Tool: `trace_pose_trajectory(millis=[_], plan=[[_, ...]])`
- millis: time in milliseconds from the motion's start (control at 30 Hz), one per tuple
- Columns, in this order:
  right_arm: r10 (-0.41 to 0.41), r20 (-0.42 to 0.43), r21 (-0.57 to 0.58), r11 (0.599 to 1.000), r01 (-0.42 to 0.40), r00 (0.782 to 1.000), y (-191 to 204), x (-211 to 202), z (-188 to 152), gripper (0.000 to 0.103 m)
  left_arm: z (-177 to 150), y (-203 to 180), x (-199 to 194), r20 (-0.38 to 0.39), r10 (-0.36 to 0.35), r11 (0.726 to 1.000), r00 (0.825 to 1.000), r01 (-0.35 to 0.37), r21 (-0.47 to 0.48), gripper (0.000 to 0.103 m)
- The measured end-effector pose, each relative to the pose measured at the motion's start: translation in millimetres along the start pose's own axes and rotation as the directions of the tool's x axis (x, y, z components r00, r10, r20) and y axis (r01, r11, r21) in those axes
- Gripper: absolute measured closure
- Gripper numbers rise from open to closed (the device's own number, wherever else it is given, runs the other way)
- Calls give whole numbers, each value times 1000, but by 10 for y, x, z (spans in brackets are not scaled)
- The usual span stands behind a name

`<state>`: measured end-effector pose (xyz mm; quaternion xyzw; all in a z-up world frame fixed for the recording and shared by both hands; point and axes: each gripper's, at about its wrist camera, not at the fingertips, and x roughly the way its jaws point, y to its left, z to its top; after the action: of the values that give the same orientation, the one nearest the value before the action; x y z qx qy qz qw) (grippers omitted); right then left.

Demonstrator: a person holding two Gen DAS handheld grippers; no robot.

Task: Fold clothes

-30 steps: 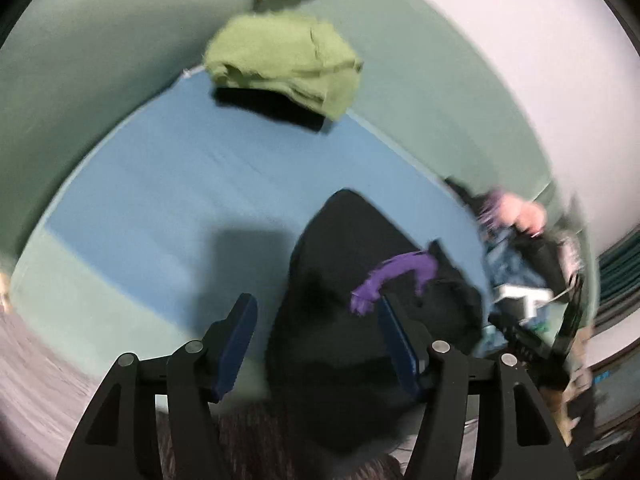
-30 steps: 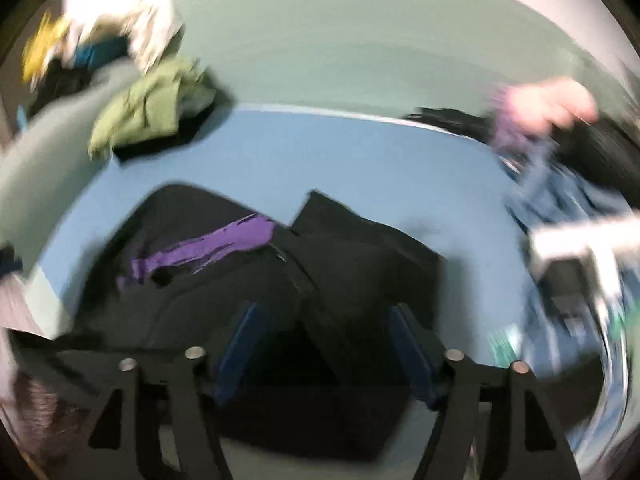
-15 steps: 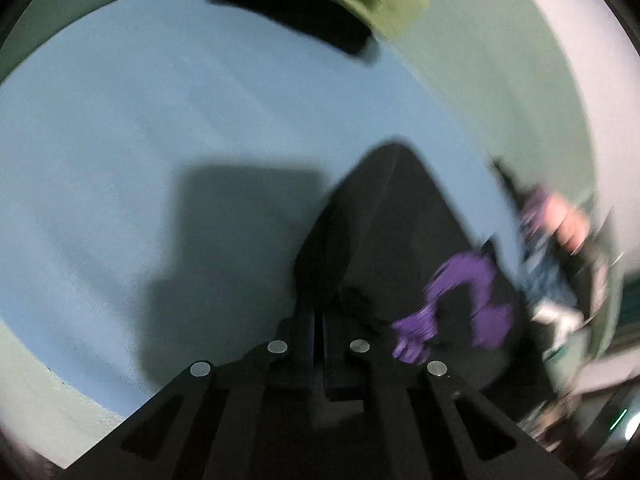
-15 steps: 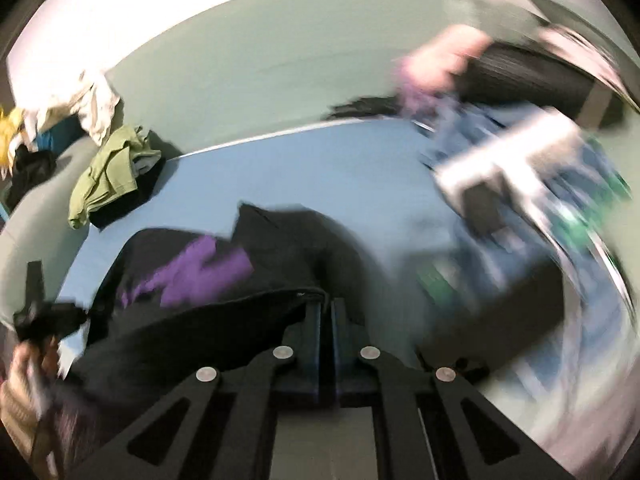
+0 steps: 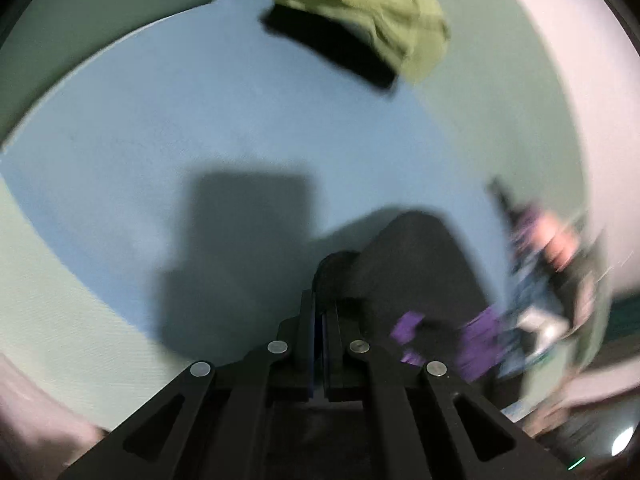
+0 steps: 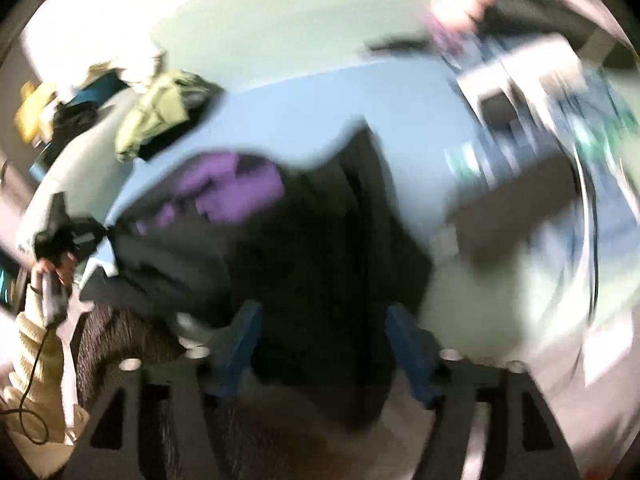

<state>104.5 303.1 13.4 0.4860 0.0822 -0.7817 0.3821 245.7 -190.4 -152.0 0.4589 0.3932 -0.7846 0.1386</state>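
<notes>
Writing: none legible; black garment (image 6: 320, 248) bears purple print (image 6: 228, 184).

Ahead of my claw the blue mat (image 5: 168, 152) is lying bare and passable, while the green garment (image 5: 360, 12) is crowding its far edge and the black garment (image 5: 416, 264) is blocking the near right side

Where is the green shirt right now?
The green shirt lies crumpled at the far edge of the blue mat, top of the left wrist view, partly covering something black. In the right wrist view it sits upper left, beside a clothes pile.
</notes>
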Motion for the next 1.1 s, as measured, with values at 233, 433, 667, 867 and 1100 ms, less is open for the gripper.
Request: trace_pose_trajectory(millis=[233,433,667,867,1100], plan=[[-15,-191,-39,999,7,982,-231,969,1004,26,246,-648,34,-55,36,975,998,-23,221,30],[-60,-276,32,997,71,959,-502,1551,1246,27,590,-955,642,-157,133,957,979,-85,279,30],[-42,-184,54,997,53,982,-347,1451,1180,88,532,-949,822,-60,46,977,997,-32,210,100],[34,142,85,995,-46,989,-431,272,1523,94,908,-495,-273,160,-201,980,966,198,36,101],[25,395,63,997,-54,919,-398,-673,1564,95,1054,-14,-1471,389,-266,961,882,274,36,101]])
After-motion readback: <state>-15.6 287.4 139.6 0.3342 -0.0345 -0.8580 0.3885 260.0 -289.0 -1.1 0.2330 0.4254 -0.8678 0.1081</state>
